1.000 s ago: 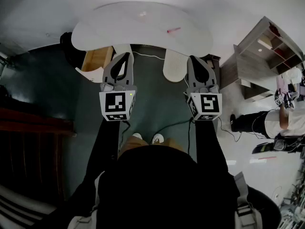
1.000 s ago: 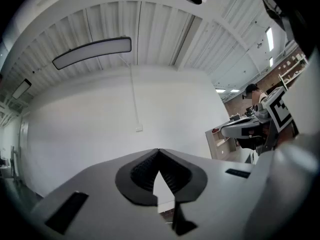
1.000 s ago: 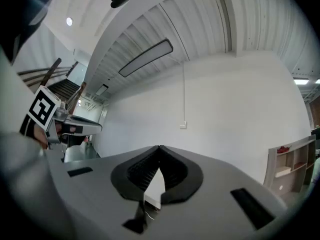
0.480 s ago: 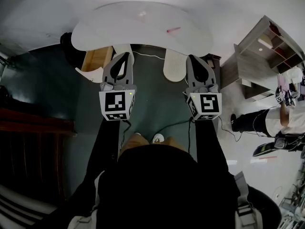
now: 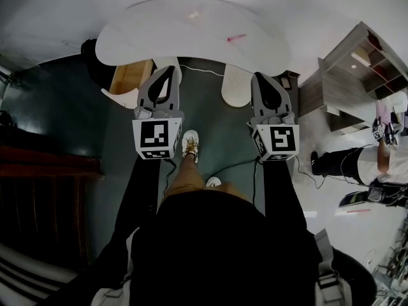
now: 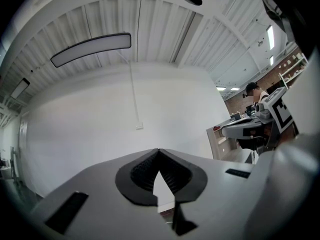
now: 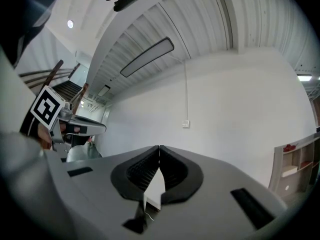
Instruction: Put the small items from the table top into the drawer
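The white oval table lies ahead in the head view. On it are a thin pink item and a small pale item. Under its left end a wooden drawer stands open. My left gripper is held level before the table's near edge, beside the drawer; its jaws are shut and empty. My right gripper is level too, shut and empty. In the left gripper view the left gripper has its pads together against a white wall. The right gripper looks the same in the right gripper view.
A white rounded stool or base stands under the table between the grippers, with cables on the dark floor. Wooden shelving is at the right, and another person is beyond it. My own white shoe is forward on the floor.
My leg has stepped forward, so a white shoe now shows between the grippers. The table sits slightly nearer in the view. Both grippers keep their pose and stay shut.
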The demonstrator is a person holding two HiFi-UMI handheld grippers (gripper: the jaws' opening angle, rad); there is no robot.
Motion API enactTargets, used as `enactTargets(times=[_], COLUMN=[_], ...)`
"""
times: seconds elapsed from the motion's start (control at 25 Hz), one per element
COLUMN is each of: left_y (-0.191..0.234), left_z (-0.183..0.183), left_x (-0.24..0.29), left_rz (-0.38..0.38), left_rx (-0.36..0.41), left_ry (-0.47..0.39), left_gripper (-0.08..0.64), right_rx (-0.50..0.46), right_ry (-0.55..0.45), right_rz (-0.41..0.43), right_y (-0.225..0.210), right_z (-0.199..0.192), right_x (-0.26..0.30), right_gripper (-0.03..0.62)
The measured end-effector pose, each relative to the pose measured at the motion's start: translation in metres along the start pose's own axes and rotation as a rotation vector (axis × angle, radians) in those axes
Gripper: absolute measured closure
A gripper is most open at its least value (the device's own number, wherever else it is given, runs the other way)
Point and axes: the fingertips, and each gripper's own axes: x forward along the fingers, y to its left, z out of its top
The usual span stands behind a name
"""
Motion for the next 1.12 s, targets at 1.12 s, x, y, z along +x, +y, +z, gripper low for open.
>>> enactTargets(times=[1.12], left_y=[0.159], left_z=[-0.048], left_x=[0.279], left_rz=[-0.137], left_rx=[-0.005], left_ry=[-0.047], left_gripper=[0.546], right_rx=[-0.065], right_ry=[0.012], right_rz=[-0.132], right_y=[-0.061], right_z=[-0.023], right_x=[0.285], right_gripper=[0.566])
